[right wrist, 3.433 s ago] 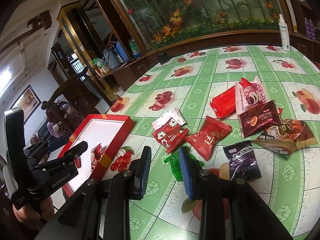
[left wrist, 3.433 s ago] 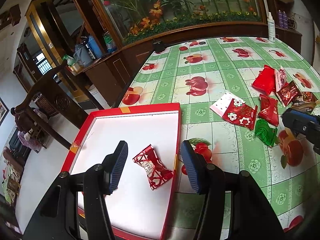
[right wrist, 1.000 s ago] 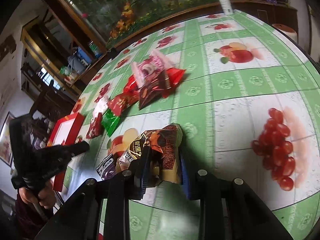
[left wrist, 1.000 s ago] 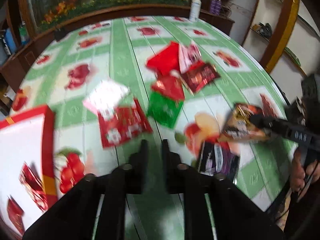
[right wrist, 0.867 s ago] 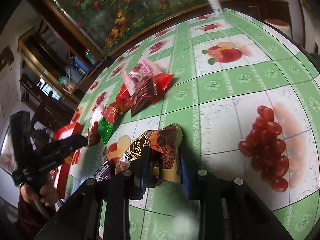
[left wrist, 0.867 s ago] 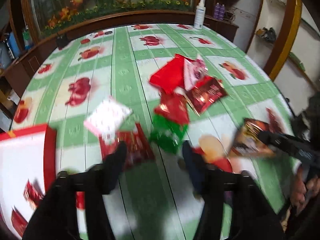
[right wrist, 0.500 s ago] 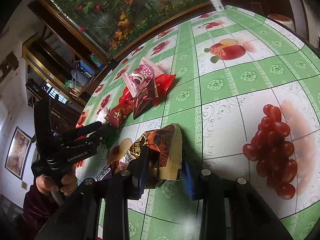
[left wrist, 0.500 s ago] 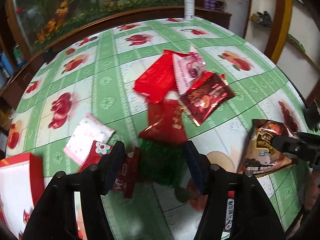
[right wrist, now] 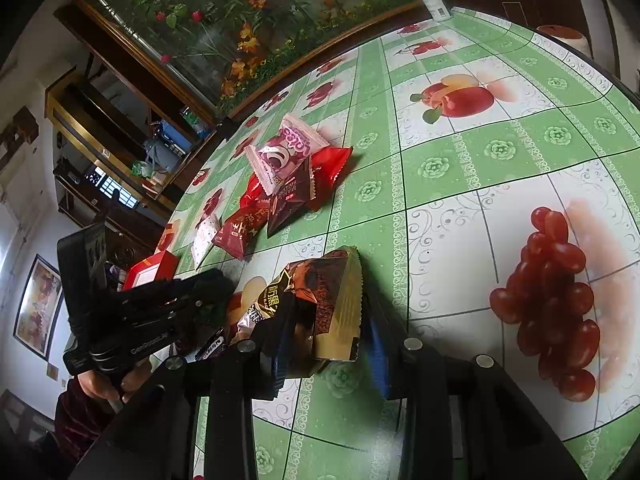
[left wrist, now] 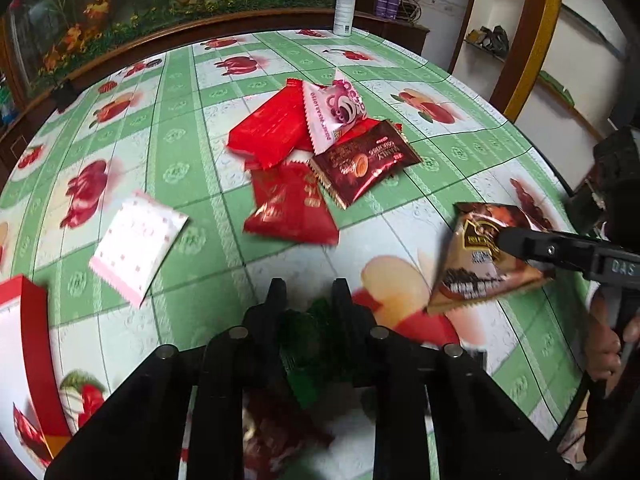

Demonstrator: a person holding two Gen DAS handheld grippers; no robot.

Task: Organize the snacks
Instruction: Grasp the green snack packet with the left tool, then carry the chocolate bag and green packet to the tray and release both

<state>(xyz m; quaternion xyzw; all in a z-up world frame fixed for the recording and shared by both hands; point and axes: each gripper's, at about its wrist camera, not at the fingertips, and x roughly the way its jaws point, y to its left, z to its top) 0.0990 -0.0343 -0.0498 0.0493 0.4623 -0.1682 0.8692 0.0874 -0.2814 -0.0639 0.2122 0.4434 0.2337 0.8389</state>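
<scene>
I hold two grippers: my left gripper point(left wrist: 308, 292) pinches one green packet point(left wrist: 310, 330); my right gripper point(right wrist: 326, 336) pinches one brown packet point(right wrist: 320, 304). Beyond the green packet lie five loose packets.

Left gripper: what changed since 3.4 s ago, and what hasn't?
The left gripper left the red tray, swung right to the snack pile and closed on the green packet. The right gripper took hold of the brown-and-gold snack bag, tipping it up on the tablecloth. The red, pink and maroon packets stayed in their heap.
</scene>
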